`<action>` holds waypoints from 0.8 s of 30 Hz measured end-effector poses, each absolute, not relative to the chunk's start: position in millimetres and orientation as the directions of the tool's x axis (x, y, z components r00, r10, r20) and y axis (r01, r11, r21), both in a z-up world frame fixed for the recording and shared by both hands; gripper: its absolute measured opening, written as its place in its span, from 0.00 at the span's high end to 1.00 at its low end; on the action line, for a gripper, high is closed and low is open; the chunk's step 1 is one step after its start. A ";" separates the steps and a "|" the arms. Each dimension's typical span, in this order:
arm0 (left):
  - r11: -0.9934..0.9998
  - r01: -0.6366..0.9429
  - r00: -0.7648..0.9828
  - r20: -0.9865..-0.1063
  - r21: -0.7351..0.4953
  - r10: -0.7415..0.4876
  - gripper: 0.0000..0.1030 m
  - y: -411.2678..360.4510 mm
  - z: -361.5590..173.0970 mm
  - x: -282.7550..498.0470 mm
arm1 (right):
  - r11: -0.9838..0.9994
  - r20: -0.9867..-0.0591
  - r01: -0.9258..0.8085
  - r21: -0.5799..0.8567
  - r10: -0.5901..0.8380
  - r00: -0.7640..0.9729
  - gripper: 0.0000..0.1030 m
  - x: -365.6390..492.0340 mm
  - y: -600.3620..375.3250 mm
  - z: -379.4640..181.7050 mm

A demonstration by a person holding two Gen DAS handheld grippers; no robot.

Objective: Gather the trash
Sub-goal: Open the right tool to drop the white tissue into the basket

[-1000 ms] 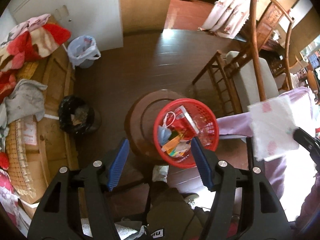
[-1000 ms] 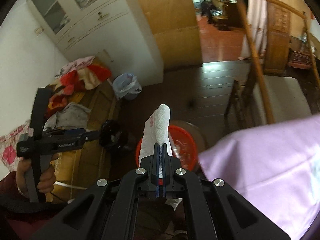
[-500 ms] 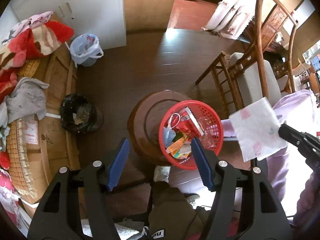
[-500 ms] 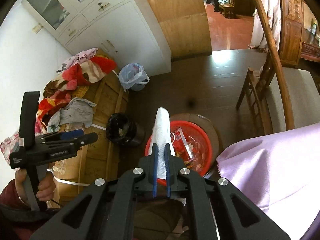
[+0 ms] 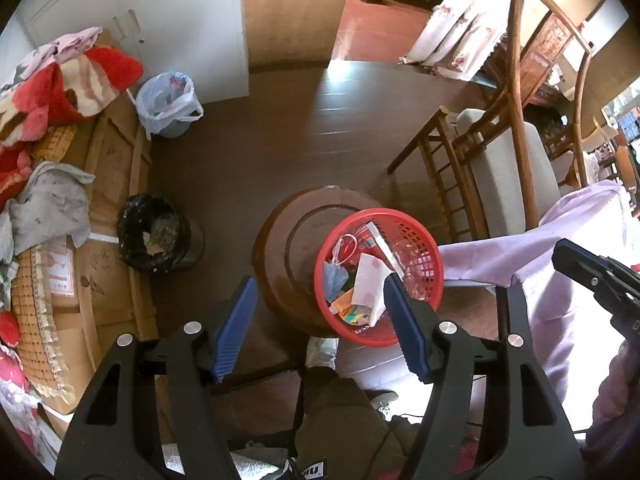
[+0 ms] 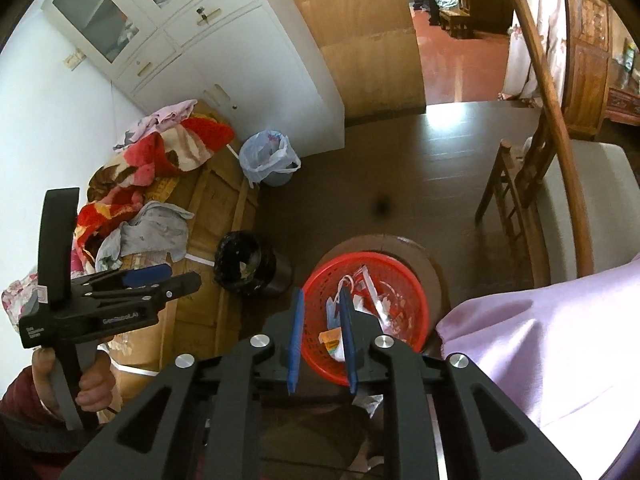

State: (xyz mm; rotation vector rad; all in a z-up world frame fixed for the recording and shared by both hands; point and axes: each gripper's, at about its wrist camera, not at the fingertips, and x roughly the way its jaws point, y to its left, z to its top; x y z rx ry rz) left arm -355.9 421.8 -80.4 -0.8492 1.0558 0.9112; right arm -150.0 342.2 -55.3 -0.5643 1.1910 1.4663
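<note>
A red mesh basket (image 5: pixel 400 216) (image 6: pixel 360 258) with several bits of litter stands on a round wooden stool (image 5: pixel 280 248). A white napkin with pink spots (image 5: pixel 368 280) lies loose on top of the litter. My right gripper (image 6: pixel 321 292) hovers over the basket's near-left rim. Its jaws are opening and nothing is between the blue pads. It enters the left wrist view from the right edge (image 5: pixel 568 256). My left gripper (image 5: pixel 319 278) hangs open above the stool and basket, holding nothing. In the right wrist view it is at the left (image 6: pixel 180 274), gripped by a hand.
A black-lined bin (image 5: pixel 152 236) and a white-bagged bin (image 5: pixel 168 104) stand by a wooden bench piled with blankets (image 5: pixel 60 80). A wooden chair (image 5: pixel 500 160) and a lilac cloth (image 5: pixel 560 240) are to the right of the basket. Dark floor lies beyond.
The right gripper's jaws parted and let go of the white napkin, which dropped into the red basket. The left gripper stayed where it was.
</note>
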 end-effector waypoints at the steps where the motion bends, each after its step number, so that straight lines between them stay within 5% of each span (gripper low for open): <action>1: 0.391 -0.910 0.228 -0.953 -0.136 0.200 0.37 422.4 -80.1 -352.7 | 0.119 -0.852 -0.927 0.355 0.448 -0.269 0.81 -149.3 340.2 -52.8; 10: 0.514 -0.850 0.254 -0.943 -0.111 0.216 0.37 415.7 -68.7 -311.1 | 0.183 -0.864 -0.941 0.285 0.475 -0.169 0.77 -140.9 306.7 -33.2; 24: 0.489 -0.872 0.181 -0.915 0.020 0.361 0.15 352.0 -24.6 -282.1 | 0.178 -0.853 -0.957 0.229 0.510 -0.109 0.60 -122.8 237.8 -6.5</action>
